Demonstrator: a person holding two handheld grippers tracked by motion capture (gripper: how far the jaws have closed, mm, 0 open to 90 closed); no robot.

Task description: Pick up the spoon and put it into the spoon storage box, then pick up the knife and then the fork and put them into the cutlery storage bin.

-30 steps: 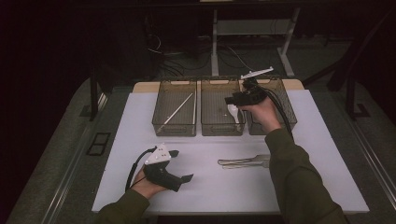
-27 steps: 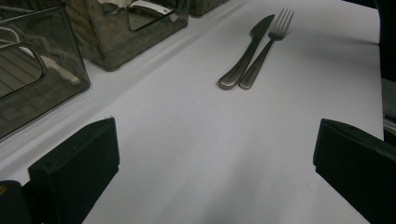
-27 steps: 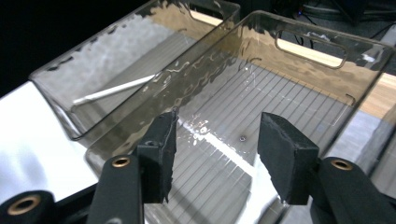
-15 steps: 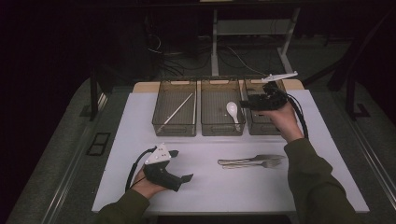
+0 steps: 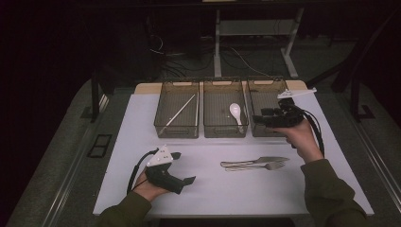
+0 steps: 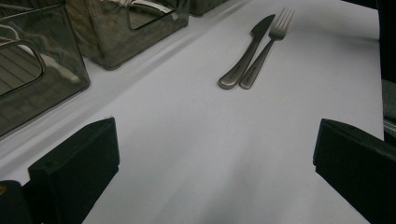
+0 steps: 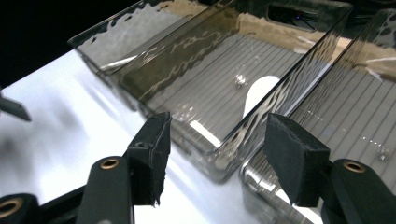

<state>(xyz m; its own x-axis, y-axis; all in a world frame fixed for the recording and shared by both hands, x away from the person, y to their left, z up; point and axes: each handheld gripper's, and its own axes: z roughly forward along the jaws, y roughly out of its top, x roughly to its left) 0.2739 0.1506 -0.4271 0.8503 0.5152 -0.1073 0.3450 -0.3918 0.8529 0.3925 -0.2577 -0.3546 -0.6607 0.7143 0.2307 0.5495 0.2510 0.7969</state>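
A white spoon (image 5: 235, 112) (image 7: 259, 93) lies in the middle clear bin (image 5: 225, 135). My right gripper (image 5: 257, 120) (image 7: 217, 154) hovers at the front of the right bin (image 5: 267, 81), pointing left. It is open with nothing between its pads, and its jaws have just been opening. A steel knife (image 5: 255, 161) (image 6: 250, 49) and fork (image 5: 265, 166) (image 6: 268, 49) lie side by side on the white table (image 5: 142, 123). My left gripper (image 5: 185, 167) (image 6: 215, 163) rests at the front left, open and empty, facing the cutlery.
The left bin (image 5: 176, 135) holds a pair of pale chopsticks (image 5: 179, 113). The three bins stand in a row along the table's far edge. Dark floor, cables and table legs lie beyond.
My right gripper has moved right, from over the middle bin to the front of the right bin, leaving the spoon where it lay. The left gripper has kept still.
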